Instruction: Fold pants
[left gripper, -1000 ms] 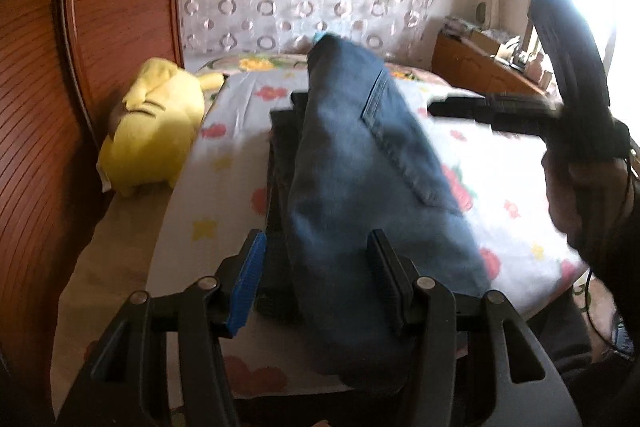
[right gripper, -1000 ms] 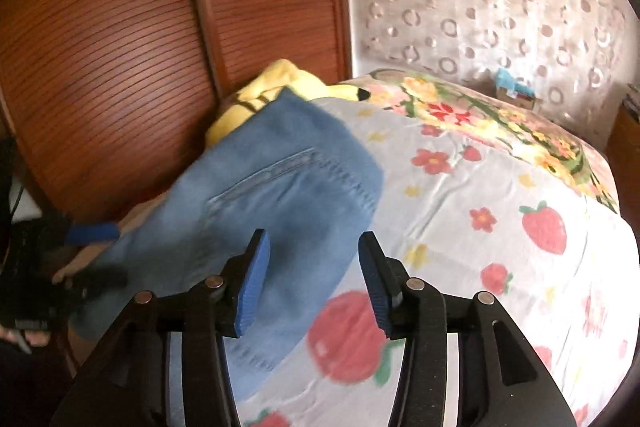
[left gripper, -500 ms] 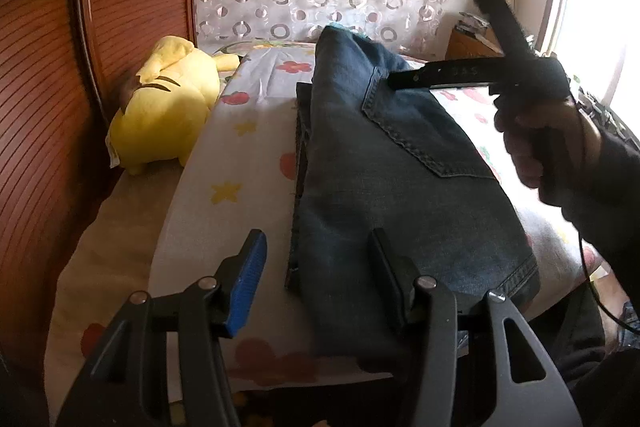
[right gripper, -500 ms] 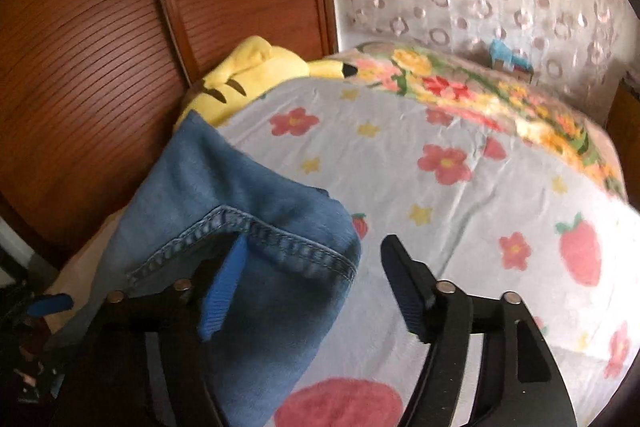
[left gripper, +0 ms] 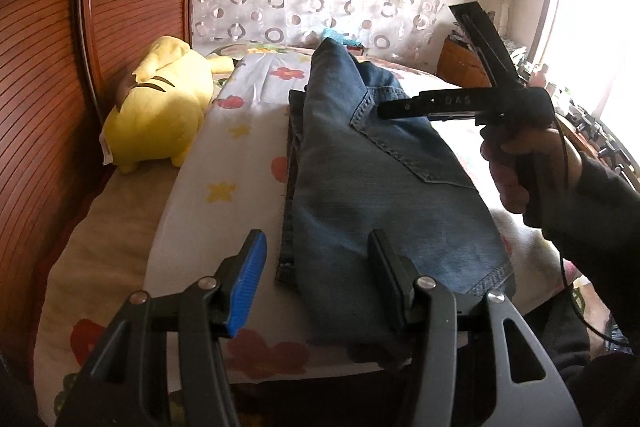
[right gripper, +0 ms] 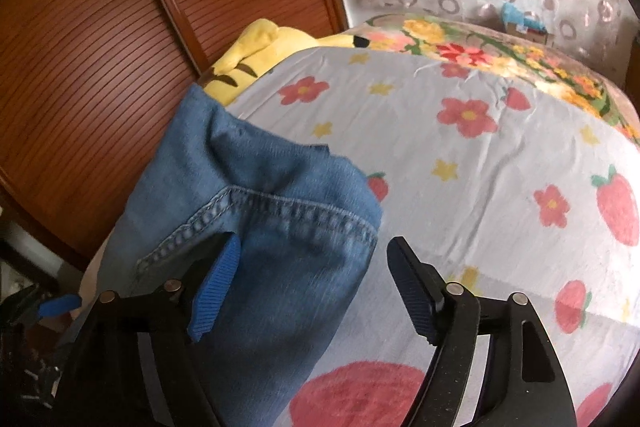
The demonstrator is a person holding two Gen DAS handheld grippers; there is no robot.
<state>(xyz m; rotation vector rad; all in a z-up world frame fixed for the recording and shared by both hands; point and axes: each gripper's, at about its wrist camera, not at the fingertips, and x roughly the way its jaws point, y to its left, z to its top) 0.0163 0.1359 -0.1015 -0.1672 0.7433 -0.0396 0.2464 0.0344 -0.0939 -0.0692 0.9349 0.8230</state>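
The bed (left gripper: 248, 147) spreads ahead of both tongs, jeans (left gripper: 380, 187) folded lengthwise between them. Left gripper (left gripper: 316, 279) half-open, straddling the near hem, gripping nothing. Right gripper (right gripper: 312, 283), just widened, hangs empty over the pocket end. Best flatten before folding across.

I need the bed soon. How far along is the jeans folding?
Done: the jeans lie on the bed doubled into a long strip, pocket up. In hand: nothing is gripped; the right gripper has just opened, with denim lying loose between its fingers, and the left gripper stands open over the near end. Left: probably folding the strip shorter.
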